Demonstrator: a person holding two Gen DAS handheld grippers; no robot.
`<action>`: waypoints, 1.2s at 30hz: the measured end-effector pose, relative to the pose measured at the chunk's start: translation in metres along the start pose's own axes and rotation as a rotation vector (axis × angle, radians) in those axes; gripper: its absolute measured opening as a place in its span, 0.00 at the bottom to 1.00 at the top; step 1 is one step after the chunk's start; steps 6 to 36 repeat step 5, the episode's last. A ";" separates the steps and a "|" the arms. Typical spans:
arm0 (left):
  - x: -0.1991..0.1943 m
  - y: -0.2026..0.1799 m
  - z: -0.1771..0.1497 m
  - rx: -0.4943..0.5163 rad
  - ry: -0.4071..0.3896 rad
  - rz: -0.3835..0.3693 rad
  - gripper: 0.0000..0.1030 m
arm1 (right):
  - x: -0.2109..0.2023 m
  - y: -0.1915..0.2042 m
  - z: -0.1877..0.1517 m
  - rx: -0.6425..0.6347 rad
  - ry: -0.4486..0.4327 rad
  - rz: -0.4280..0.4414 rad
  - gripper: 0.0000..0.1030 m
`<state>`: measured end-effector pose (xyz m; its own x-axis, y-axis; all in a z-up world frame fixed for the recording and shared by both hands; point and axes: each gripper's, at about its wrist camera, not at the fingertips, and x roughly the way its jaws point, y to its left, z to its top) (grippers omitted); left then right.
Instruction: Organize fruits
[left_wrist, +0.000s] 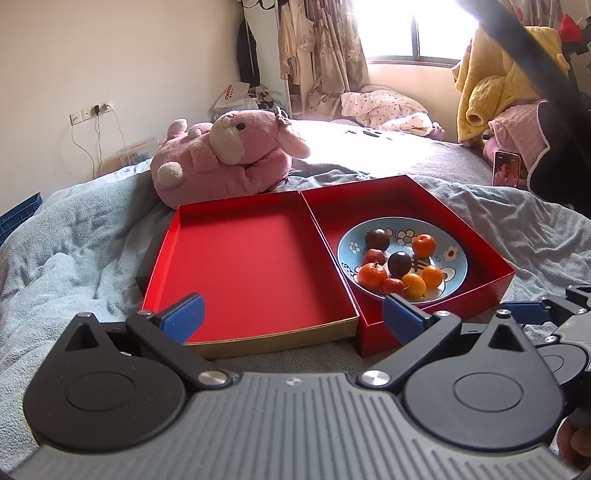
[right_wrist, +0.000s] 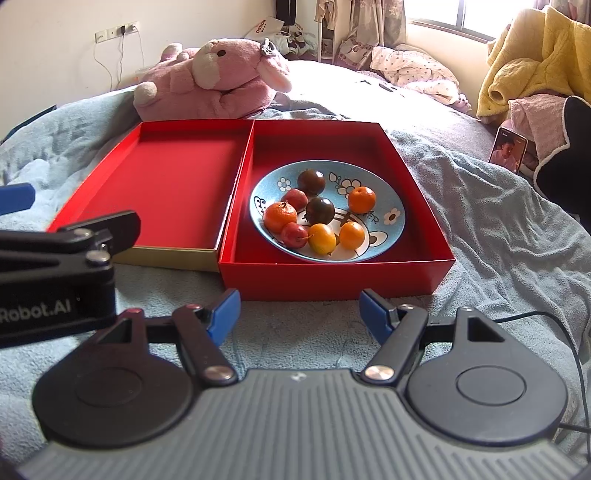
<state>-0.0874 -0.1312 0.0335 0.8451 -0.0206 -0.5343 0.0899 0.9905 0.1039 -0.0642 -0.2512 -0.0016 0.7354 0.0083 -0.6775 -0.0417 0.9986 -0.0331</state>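
Left gripper (right_wrist: 14, 199) in the right wrist view — cut off by the left edge, only one blue fingertip and part of the black body show. Phone (right_wrist: 508, 149) screen too small to read. Window (left_wrist: 417, 26) blown out, nothing visible outside. Blue crate (left_wrist: 18, 214) clipped at the left edge.

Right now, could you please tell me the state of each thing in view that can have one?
Left hand-held gripper: open, empty.
Right hand-held gripper: open, empty.
Left red box: open, nothing inside.
Right red box: open, holds the bowl.
Bowl: upright, holds eight small fruits.
Phone: propped up, screen lit.
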 end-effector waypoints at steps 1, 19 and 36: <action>0.000 0.001 0.000 -0.004 0.001 0.000 1.00 | 0.000 0.000 0.000 -0.001 0.000 0.000 0.72; 0.003 0.003 0.001 -0.018 0.018 0.009 1.00 | -0.001 0.000 0.002 0.000 -0.003 0.001 0.72; 0.003 0.003 0.001 -0.018 0.018 0.009 1.00 | -0.001 0.000 0.002 0.000 -0.003 0.001 0.72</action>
